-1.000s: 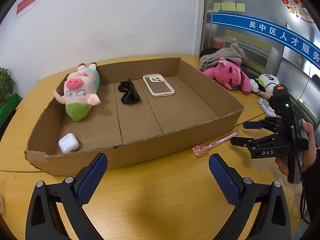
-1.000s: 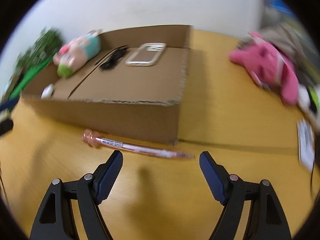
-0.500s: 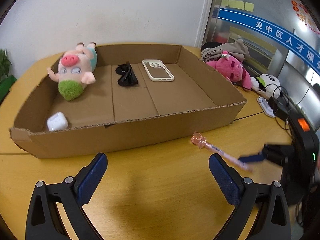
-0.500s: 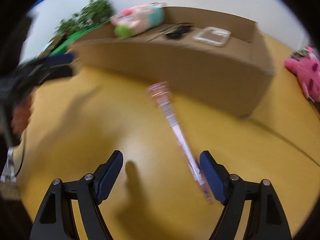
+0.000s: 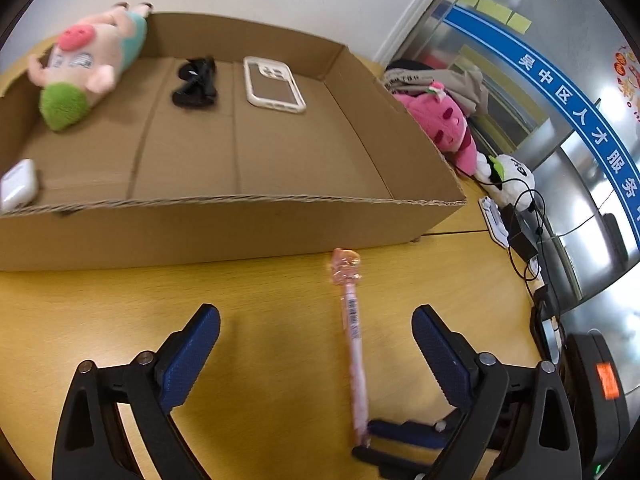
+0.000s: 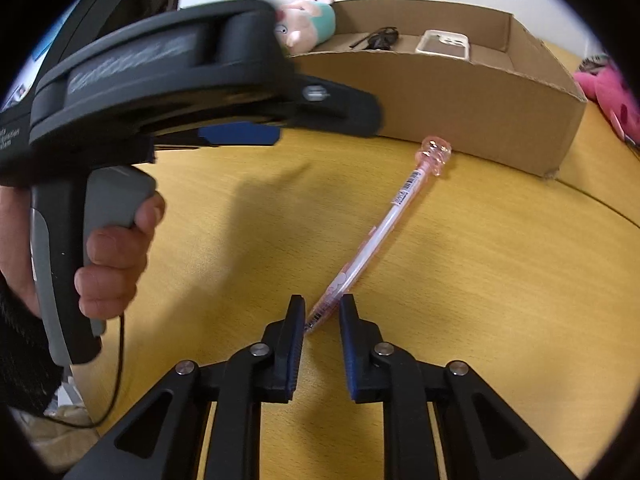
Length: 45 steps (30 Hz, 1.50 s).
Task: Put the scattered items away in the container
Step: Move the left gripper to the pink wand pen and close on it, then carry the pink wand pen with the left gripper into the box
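Slim pink pen with a clear pink ornament cap [image 6: 370, 236], flat on the yellow wooden table [image 6: 500, 280] just in front of the shallow brown cardboard box [image 6: 460, 100].

Long axis running from cap end beside the box wall back to tip end between the right gripper [image 6: 322, 316] jaws. Jaws narrowed around the tip, left pad touching or nearly so, not yet clamped. Left gripper [image 5: 316, 344] spread wide above the table, grasping nothing, pen shaft [image 5: 354, 340] between its jaws, nearer the right one.
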Each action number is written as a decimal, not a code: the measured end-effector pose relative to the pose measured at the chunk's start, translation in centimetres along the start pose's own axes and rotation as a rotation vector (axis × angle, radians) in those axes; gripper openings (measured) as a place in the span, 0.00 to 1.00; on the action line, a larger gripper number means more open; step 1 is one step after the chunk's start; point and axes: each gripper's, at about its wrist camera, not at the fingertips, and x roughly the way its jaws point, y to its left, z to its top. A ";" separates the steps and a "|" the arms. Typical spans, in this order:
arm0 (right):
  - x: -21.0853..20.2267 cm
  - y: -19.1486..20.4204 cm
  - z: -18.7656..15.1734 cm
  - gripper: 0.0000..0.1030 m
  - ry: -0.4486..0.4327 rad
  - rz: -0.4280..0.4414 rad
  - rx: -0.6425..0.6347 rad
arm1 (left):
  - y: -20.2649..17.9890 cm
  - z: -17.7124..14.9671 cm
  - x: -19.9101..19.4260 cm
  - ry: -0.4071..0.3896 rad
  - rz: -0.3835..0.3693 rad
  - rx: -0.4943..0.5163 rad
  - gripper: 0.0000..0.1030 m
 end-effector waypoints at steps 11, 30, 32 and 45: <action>-1.5 0.8 -2.8 0.10 0.022 0.047 0.041 | -1.6 -0.6 3.3 0.103 0.006 0.054 0.35; -5.4 3.3 -1.6 0.00 -0.101 0.086 -0.031 | -2.1 2.1 -7.5 -0.079 -0.044 0.072 0.20; -6.2 3.9 -0.6 0.00 -0.135 0.098 -0.047 | -2.4 3.3 -9.4 -0.118 -0.042 0.089 0.20; -9.4 6.4 8.6 0.17 -0.365 0.027 -0.122 | -3.6 8.5 -16.1 -0.259 -0.016 0.137 0.20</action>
